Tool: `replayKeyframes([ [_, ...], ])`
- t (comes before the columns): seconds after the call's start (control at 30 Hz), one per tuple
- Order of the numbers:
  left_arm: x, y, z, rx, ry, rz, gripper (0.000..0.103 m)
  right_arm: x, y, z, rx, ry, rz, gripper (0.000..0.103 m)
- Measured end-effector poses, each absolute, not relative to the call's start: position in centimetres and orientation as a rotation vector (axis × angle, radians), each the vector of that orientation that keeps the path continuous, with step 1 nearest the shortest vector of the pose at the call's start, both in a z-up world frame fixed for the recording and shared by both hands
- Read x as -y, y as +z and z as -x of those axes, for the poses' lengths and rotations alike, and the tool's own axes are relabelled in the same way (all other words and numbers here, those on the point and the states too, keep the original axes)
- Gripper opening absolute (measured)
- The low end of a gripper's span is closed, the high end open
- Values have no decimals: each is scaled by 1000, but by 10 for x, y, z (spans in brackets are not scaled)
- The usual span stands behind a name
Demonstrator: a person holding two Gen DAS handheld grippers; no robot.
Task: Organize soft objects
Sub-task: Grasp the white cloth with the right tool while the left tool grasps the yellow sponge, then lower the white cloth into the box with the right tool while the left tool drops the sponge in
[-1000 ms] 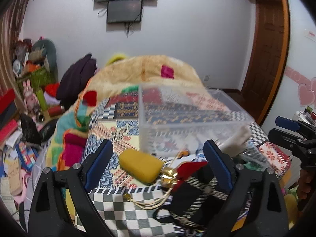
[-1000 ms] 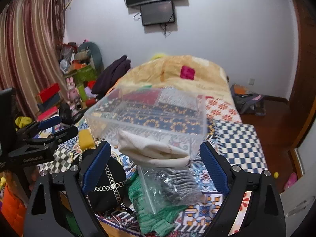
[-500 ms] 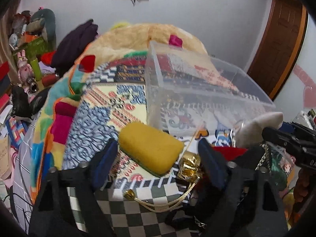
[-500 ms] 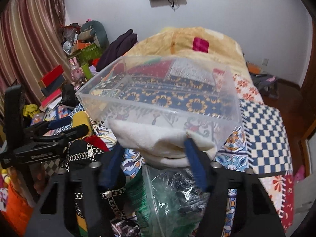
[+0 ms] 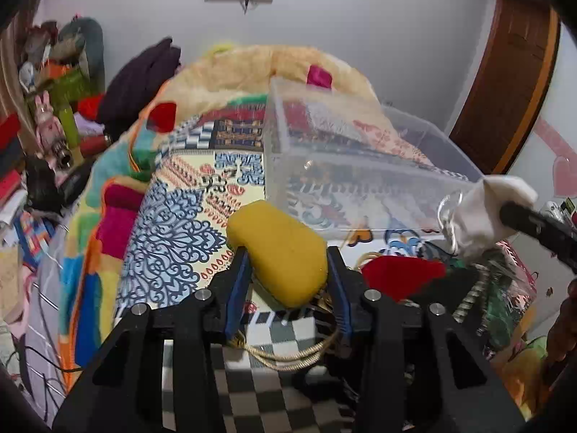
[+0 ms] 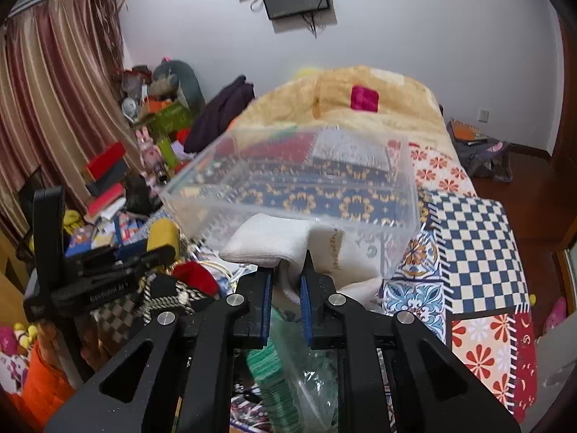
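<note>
My left gripper is shut on a yellow soft pouch and holds it over the patterned bedspread, in front of a clear plastic bin. My right gripper is shut on a white folded cloth just in front of the bin's near wall. The cloth also shows in the left wrist view, lifted at the right. The pouch shows in the right wrist view at the left.
A red pouch, a black chain-strap bag, a gold chain and a plastic bag over green knitwear lie at the bed's near end. Toys and boxes crowd the floor at the left. A door stands at the right.
Both grippers were open and have closed: the left on the yellow pouch, the right on the white cloth. Both objects have risen off the bed.
</note>
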State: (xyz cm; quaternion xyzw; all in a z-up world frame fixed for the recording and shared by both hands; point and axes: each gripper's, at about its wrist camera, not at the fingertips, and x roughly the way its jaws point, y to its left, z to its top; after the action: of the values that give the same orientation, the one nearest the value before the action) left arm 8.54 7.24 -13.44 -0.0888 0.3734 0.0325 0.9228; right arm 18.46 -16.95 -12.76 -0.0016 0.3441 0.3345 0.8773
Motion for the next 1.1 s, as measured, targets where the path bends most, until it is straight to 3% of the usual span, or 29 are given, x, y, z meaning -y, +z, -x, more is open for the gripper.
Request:
replayKeyframes([
  [0.57,-43,-52,-83,-546,-44,144,41,182,-72,-191,-530,678,-24,12],
  [0.83,-43,-57,-133,-605,-57,151,41,170,-73,-222,-539,637,-10,12],
  [1.1,-41,-85,-182,-763,-45,130,41,147,-105,-257,-663,609,58,12],
])
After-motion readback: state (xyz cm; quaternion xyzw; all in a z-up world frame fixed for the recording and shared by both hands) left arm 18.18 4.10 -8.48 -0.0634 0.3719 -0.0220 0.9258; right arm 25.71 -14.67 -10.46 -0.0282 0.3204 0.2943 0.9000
